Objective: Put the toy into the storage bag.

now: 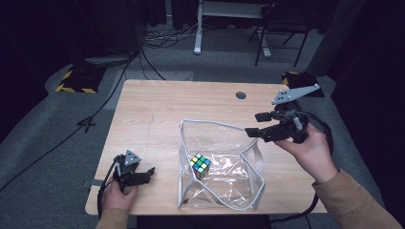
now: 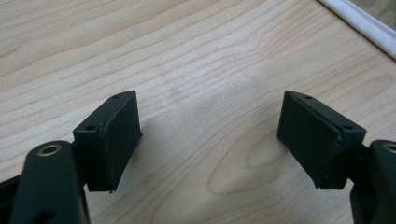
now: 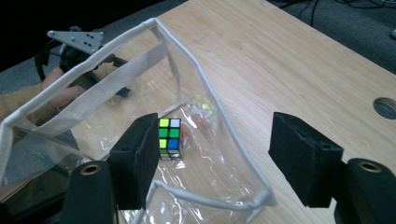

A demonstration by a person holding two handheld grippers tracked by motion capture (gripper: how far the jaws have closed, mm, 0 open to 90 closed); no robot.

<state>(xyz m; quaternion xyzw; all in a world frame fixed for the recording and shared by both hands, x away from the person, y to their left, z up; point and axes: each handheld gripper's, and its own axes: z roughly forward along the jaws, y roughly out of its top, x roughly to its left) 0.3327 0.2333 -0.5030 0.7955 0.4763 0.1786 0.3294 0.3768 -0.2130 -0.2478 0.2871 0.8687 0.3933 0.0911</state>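
Though the clear bag (image 1: 219,164) blurs the cube (image 1: 200,164), both grippers, left (image 1: 149,171) and right (image 1: 253,125), show fingers open, empty.

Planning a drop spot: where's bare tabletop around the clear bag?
Free: the far strip of the light wooden table between the clear plastic white-trimmed bag and the round cable hole; also the left stretch above the left gripper. Crowded: the bag's right side under the right gripper. The multicoloured puzzle cube sits inside.

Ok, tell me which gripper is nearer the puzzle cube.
Right. The right gripper hangs open just past the clear bag's far right rim, above the cube inside. The left gripper rests open on the table, outside the bag's left wall.
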